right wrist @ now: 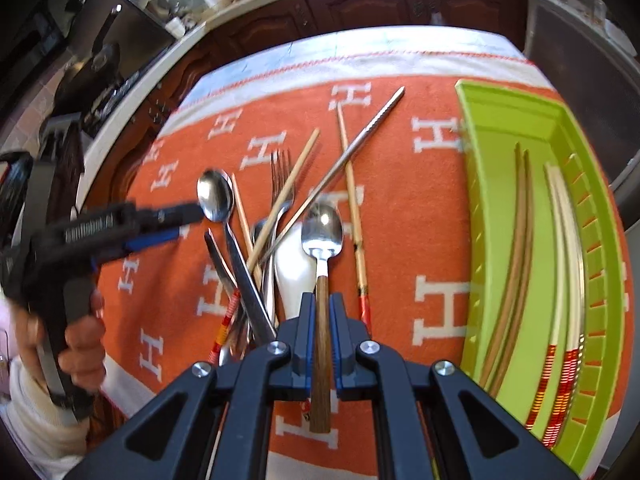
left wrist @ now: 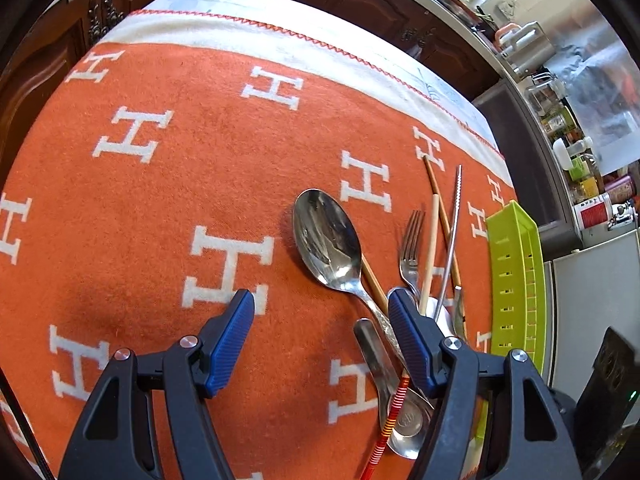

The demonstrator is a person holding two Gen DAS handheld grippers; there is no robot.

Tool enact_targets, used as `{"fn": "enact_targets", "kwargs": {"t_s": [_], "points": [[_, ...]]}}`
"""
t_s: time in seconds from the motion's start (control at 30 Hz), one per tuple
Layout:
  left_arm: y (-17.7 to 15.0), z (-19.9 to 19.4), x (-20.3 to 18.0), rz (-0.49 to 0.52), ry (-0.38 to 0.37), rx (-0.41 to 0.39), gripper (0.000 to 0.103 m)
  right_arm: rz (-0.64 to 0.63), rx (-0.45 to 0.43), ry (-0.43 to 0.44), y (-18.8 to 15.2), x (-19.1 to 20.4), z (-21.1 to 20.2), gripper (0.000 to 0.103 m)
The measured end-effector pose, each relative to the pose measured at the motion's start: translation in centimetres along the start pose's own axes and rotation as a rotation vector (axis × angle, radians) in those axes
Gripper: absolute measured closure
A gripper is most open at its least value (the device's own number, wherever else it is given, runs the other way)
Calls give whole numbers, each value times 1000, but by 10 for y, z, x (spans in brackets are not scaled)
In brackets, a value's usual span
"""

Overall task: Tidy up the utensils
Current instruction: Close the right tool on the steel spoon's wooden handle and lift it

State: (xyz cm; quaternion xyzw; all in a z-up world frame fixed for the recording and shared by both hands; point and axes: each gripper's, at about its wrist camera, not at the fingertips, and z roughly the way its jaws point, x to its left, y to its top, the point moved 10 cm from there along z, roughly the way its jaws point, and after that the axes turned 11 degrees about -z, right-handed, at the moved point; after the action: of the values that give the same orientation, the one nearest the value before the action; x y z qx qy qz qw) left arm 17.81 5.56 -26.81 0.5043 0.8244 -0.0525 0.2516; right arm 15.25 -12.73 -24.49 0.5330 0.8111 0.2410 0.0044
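The left hand-held gripper (left wrist: 320,316) hangs with its blue pads apart and nothing between them above an orange cloth (left wrist: 200,168) patterned with white H letters. A spoon (left wrist: 328,240), fork (left wrist: 412,248) and chopsticks (left wrist: 436,208) lie heaped just right of it, beside a green tray (left wrist: 516,280).

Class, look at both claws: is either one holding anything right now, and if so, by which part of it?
The right claw grips a wooden-handled spoon by its handle, just below the metal neck. The left claw is open over the utensil pile and holds nothing.
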Motion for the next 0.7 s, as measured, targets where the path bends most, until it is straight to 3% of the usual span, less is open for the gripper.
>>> {"fn": "enact_targets", "kwargs": {"t_s": [0.4,0.57,0.7], "points": [[-1,0,0,11,8,-7,36,-124,119,-89,-12,6,19,92],[0,0,4,8,9,-11,36,-69,133,-41,-10,0,26,91],[1,-1,5,15,14,-15,36,-75,135,-51,-7,0,27,91]]}}
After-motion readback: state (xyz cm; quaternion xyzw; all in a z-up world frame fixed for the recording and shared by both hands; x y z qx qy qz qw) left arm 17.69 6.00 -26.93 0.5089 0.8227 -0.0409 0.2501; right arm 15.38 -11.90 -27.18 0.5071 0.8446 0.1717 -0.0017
